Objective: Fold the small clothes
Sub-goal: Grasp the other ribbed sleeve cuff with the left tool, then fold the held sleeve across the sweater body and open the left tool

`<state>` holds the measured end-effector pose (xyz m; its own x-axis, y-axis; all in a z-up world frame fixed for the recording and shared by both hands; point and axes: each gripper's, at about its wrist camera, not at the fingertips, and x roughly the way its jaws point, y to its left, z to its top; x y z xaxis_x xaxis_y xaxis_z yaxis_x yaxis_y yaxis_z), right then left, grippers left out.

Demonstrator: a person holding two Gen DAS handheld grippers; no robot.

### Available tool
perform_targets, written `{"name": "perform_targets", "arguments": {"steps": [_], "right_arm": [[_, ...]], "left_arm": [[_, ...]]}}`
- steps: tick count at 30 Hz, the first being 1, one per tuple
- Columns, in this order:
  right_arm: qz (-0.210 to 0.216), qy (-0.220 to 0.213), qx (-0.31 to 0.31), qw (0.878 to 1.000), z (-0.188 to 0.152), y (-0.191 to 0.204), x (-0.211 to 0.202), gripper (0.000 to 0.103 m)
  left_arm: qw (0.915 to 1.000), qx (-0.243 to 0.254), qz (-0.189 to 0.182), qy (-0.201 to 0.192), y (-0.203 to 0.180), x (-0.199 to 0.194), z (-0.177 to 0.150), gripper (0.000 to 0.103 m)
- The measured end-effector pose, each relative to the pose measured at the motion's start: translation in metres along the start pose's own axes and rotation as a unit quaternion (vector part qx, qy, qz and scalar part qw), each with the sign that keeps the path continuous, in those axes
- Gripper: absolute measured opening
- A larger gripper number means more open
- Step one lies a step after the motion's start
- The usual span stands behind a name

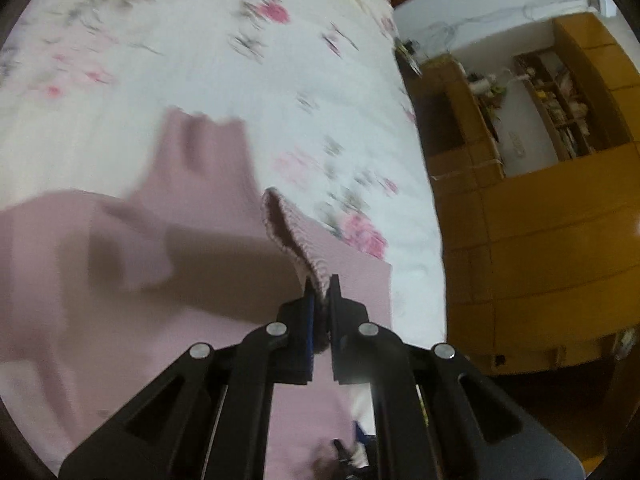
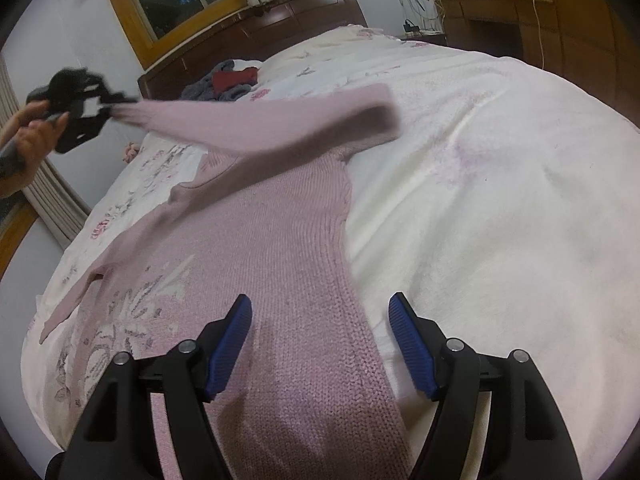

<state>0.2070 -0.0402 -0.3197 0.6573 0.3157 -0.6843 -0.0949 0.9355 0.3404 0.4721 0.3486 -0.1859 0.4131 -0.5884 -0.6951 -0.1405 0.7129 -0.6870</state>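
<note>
Bed (image 2: 500, 200), filling most of the right-wrist frame under a white floral quilt; a heap of grey and red clothes (image 2: 230, 80) lies near the headboard at upper centre, well apart from my work. Pink knit sweater (image 2: 280, 264) spread flat on the quilt, body running from bottom centre up toward middle left, one sleeve lying out along the lower left edge. The other sleeve (image 2: 256, 124) is lifted off the bed and stretched across the upper left of the frame, where my left gripper (image 2: 114, 106) is clamped on its cuff; in the left-wrist view the ribbed cuff (image 1: 296, 236) sits pinched between the jaws of that gripper, just below centre. My right gripper (image 2: 320, 340) hangs released, jaws wide apart, over the hem end of the sweater at bottom centre, holding nothing. Handling, as I judge it: a soft, limp, light knit that sags and stretches under its own weight, with a coarse weave that should grip well on ribbed pads and is not fragile, though it may snag. Best holds look to be cuffs, shoulder seam and hem corners, where the fabric is doubled. Brands, labels, writing: none legible in either view; the left-wrist frame is motion-blurred.
</note>
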Motion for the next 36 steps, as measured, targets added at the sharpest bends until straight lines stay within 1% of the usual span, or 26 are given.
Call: {"name": "perform_targets", "arguments": {"steps": [4, 5, 10, 12, 14, 15, 18, 20, 22, 23, 24, 25, 26, 27, 28, 29, 30, 31, 32, 33, 34, 35, 36], "right_arm": [[-0.003, 0.000, -0.004, 1.000, 0.000, 0.001, 0.001, 0.072], [-0.003, 0.000, -0.005, 1.000, 0.000, 0.001, 0.001, 0.073], [-0.006, 0.001, -0.008, 1.000, -0.001, 0.002, 0.002, 0.074], [-0.007, 0.001, -0.010, 1.000, -0.001, 0.002, 0.002, 0.074], [-0.007, 0.002, -0.009, 1.000, -0.001, 0.003, 0.003, 0.074], [-0.007, 0.003, -0.008, 1.000, -0.001, 0.002, 0.003, 0.074], [-0.007, 0.003, -0.008, 1.000, -0.001, 0.001, 0.003, 0.074], [-0.007, 0.004, -0.008, 1.000, -0.001, 0.001, 0.004, 0.074], [-0.007, 0.006, -0.008, 1.000, -0.001, 0.000, 0.004, 0.074], [-0.008, 0.006, -0.009, 1.000, -0.001, 0.001, 0.005, 0.074], [-0.008, 0.007, -0.010, 1.000, 0.000, 0.000, 0.005, 0.075], [-0.009, 0.008, -0.010, 1.000, 0.000, 0.000, 0.005, 0.075], [-0.009, 0.008, -0.011, 1.000, 0.000, 0.000, 0.006, 0.075], [-0.009, 0.008, -0.011, 1.000, 0.000, 0.001, 0.006, 0.075], [-0.010, 0.008, -0.011, 1.000, 0.000, 0.000, 0.006, 0.075], [-0.009, 0.008, -0.012, 1.000, 0.000, 0.000, 0.006, 0.075], [-0.009, 0.008, -0.011, 1.000, 0.000, 0.000, 0.006, 0.075], [-0.009, 0.008, -0.011, 1.000, -0.001, 0.000, 0.006, 0.076], [-0.010, 0.009, -0.013, 1.000, 0.000, 0.001, 0.007, 0.076], [-0.011, 0.009, -0.014, 1.000, -0.001, 0.001, 0.007, 0.076], [-0.012, 0.010, -0.016, 1.000, 0.000, 0.001, 0.007, 0.076], [-0.012, 0.010, -0.017, 1.000, 0.000, 0.001, 0.007, 0.076], [-0.012, 0.012, -0.018, 1.000, 0.000, 0.000, 0.007, 0.076]], "left_arm": [[0.9995, -0.016, 0.028, -0.005, 0.043, -0.025, 0.008, 0.004], [0.9993, -0.020, 0.032, -0.005, 0.049, -0.025, 0.008, 0.004], [0.9968, -0.058, 0.054, 0.005, 0.113, -0.029, 0.000, 0.004], [0.9952, -0.074, 0.063, 0.007, 0.134, -0.025, -0.004, 0.004], [0.9938, -0.090, 0.064, 0.009, 0.151, -0.022, -0.008, 0.004], [0.9925, -0.098, 0.071, 0.015, 0.163, -0.017, -0.011, 0.004], [0.9895, -0.112, 0.086, 0.028, 0.188, -0.004, -0.016, 0.004], [0.9881, -0.122, 0.089, 0.032, 0.200, 0.002, -0.020, 0.004], [0.9862, -0.123, 0.104, 0.040, 0.211, 0.013, -0.022, 0.004], [0.9848, -0.118, 0.119, 0.045, 0.214, 0.018, -0.023, 0.004], [0.9816, -0.110, 0.148, 0.047, 0.216, 0.022, -0.025, 0.005], [0.9768, -0.106, 0.181, 0.041, 0.215, 0.021, -0.024, 0.009], [0.9702, -0.105, 0.217, 0.026, 0.212, 0.016, -0.025, 0.012], [0.9648, -0.092, 0.246, -0.006, 0.200, 0.006, -0.026, 0.015], [0.9680, -0.077, 0.237, -0.033, 0.189, -0.002, -0.029, 0.016], [0.9737, -0.060, 0.211, -0.060, 0.174, -0.008, -0.034, 0.026], [0.9793, -0.051, 0.184, -0.068, 0.162, -0.007, -0.040, 0.035], [0.9862, -0.041, 0.150, -0.058, 0.153, 0.001, -0.046, 0.036], [0.9921, -0.034, 0.115, -0.039, 0.147, 0.013, -0.051, 0.036], [0.9950, -0.036, 0.092, -0.013, 0.146, 0.031, -0.056, 0.038], [0.9948, -0.043, 0.093, 0.003, 0.149, 0.044, -0.059, 0.038], [0.9920, -0.053, 0.114, 0.015, 0.158, 0.057, -0.062, 0.035], [0.9891, -0.065, 0.131, 0.015, 0.166, 0.060, -0.063, 0.033]]}}
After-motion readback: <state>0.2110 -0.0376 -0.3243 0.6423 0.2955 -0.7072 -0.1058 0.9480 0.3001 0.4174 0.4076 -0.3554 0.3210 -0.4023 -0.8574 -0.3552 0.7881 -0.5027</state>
